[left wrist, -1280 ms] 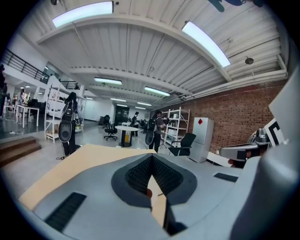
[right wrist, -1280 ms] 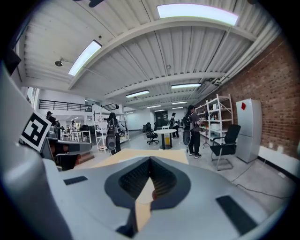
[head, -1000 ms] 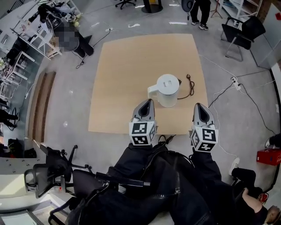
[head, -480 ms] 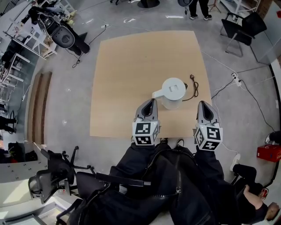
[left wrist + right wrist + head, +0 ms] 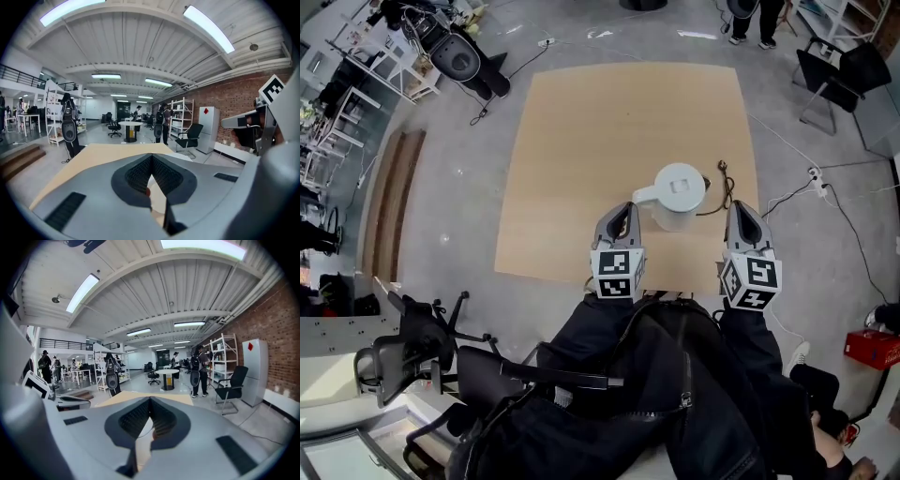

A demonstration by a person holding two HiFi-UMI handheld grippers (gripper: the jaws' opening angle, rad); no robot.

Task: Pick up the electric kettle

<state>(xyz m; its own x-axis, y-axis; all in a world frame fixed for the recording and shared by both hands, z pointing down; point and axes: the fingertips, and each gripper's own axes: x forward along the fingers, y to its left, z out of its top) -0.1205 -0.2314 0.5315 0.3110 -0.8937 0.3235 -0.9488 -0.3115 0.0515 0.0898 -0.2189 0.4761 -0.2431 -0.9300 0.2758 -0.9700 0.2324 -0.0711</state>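
On tan tabletop (image 5: 581, 141) above grey floor (image 5: 450, 206), kettle (image 5: 679, 195) between left gripper (image 5: 626, 206) and right gripper (image 5: 739, 206), jaws closed.

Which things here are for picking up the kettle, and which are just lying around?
For the job:
white electric kettle
left tool
right tool
wooden table under the kettle

Just lying about:
black cord beside the kettle
office chair
power strip on the floor
red box

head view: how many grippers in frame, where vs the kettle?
2. Left gripper just left of the electric kettle, by its handle; right gripper to its right. None looks hidden.
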